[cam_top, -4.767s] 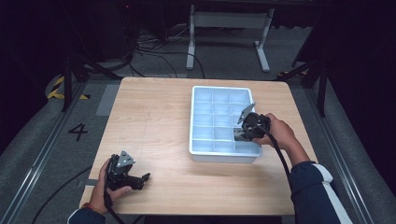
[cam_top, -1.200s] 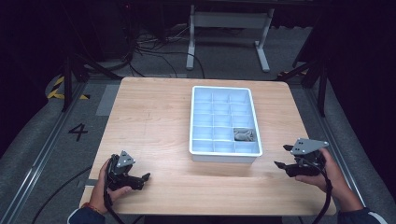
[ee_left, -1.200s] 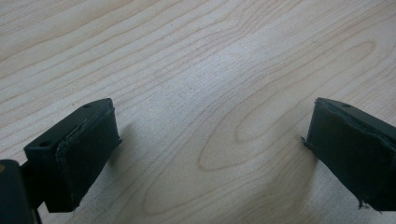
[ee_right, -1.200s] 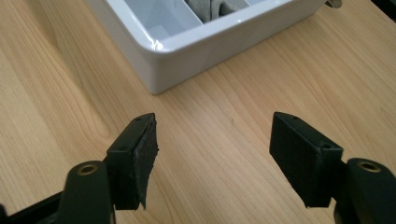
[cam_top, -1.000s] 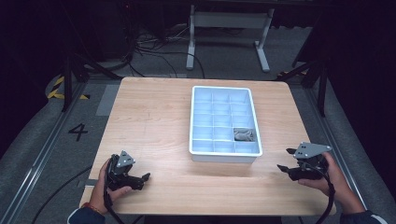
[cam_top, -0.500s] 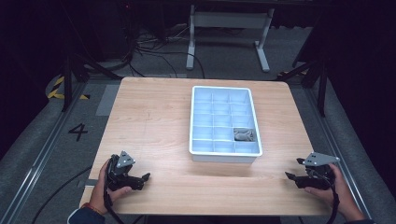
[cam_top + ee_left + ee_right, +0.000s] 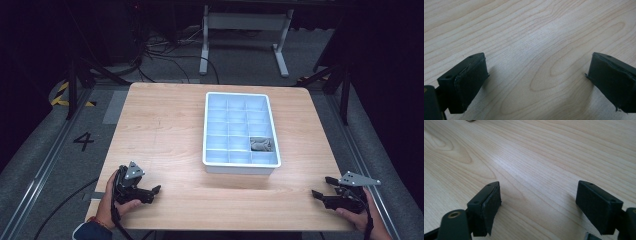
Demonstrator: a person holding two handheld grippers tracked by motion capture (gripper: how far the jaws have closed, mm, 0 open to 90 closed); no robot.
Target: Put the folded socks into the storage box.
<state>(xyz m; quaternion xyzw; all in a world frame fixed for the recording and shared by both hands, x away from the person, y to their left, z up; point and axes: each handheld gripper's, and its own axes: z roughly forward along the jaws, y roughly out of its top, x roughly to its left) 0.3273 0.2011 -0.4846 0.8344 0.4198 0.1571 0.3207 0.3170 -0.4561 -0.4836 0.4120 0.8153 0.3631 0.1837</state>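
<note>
A pale blue tray with many small compartments sits on the wooden table, right of centre. One compartment near its front right holds a small grey object. My left gripper rests at the table's front left corner, held in a hand, jaws wide open over bare wood. My right gripper lies at the front right corner, also open, nothing between its pads. Both stand well clear of the tray.
A metal stand and loose cables lie on the floor beyond the table's far edge. A painted number 4 marks the floor at the left. Dark rails run along both sides of the table.
My right gripper left the tray's front right compartment, where the grey object now lies, and drew back to the front right corner. The left gripper stayed put.
</note>
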